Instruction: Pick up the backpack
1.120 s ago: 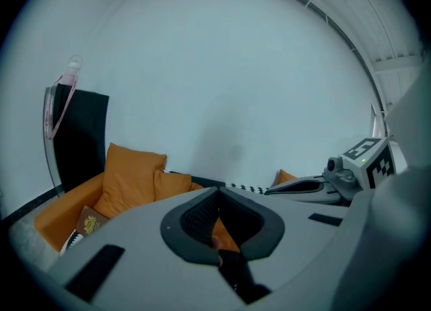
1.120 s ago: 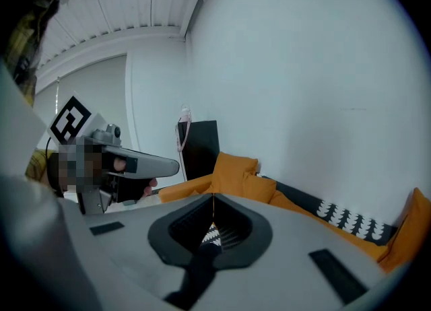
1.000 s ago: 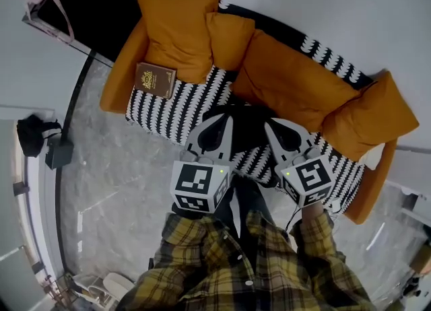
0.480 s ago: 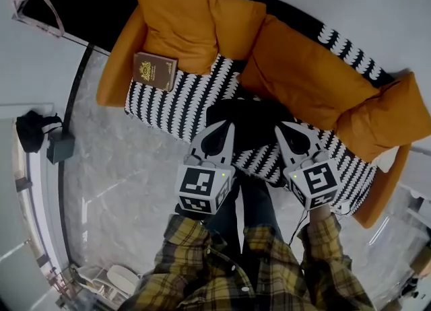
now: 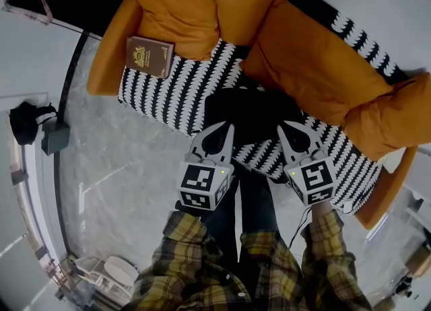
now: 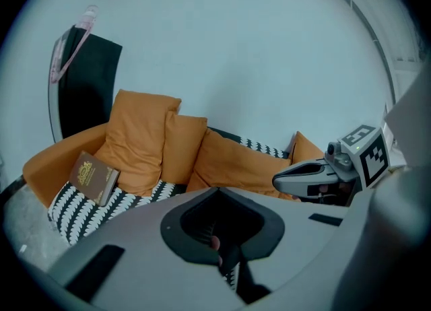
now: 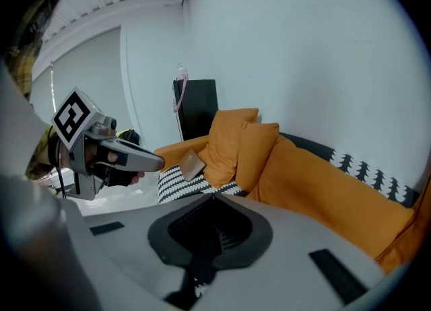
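A black backpack (image 5: 252,109) lies on the striped black-and-white throw (image 5: 176,86) of an orange sofa (image 5: 316,67). Both grippers hover just in front of it, side by side, pointing slantwise down at the seat. My left gripper (image 5: 221,130) is at the backpack's near left edge, my right gripper (image 5: 288,130) at its near right edge. Both are shut, and I see nothing held in either. In the left gripper view the closed jaws (image 6: 219,225) hide the backpack; the right gripper (image 6: 306,178) shows alongside. The right gripper view shows its shut jaws (image 7: 210,229) and the left gripper (image 7: 128,158).
A brown book (image 5: 149,57) rests on the throw's left end, against orange cushions (image 5: 176,3). On the marble floor at the left are a black bag (image 5: 27,121) and a small dark box (image 5: 55,138). White shoes (image 5: 111,272) sit near my feet. A dark panel (image 6: 87,91) stands behind the sofa's left arm.
Both grippers have sunk toward the sofa seat and the backpack, staying shut. The sofa has slid up in the head view.
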Tool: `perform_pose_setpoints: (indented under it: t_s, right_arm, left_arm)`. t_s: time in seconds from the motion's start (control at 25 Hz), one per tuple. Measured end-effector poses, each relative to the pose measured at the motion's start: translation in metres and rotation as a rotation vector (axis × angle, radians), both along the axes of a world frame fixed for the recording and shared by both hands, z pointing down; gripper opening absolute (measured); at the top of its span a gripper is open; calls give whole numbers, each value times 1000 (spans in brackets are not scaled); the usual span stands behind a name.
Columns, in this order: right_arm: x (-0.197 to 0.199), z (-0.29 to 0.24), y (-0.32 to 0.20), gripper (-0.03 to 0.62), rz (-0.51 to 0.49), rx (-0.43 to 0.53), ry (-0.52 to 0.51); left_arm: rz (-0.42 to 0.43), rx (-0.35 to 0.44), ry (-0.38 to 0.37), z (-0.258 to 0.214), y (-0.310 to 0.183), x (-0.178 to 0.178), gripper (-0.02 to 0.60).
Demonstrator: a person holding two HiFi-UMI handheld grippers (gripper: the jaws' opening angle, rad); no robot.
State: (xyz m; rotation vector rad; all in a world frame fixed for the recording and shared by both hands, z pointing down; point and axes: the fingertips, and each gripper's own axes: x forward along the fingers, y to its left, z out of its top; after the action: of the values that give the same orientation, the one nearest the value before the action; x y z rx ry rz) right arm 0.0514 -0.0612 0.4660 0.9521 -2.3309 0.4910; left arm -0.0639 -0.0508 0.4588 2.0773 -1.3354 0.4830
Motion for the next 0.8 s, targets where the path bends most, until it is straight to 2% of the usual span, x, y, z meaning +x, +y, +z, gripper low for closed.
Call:
perform_pose_setpoints:
  t_s: [0.36, 0.56, 0.8]
  right_arm:
    - [13, 72, 2, 17, 15, -39, 90]
    - [28, 103, 5, 17, 33, -63, 173]
    - [39, 128, 11, 17, 44, -89, 209]
  left_arm:
    - [31, -39, -83, 71, 12, 1, 18]
    - [17, -88, -104, 103, 21, 4, 18]
    - [-27, -135, -116, 127, 23, 0, 18]
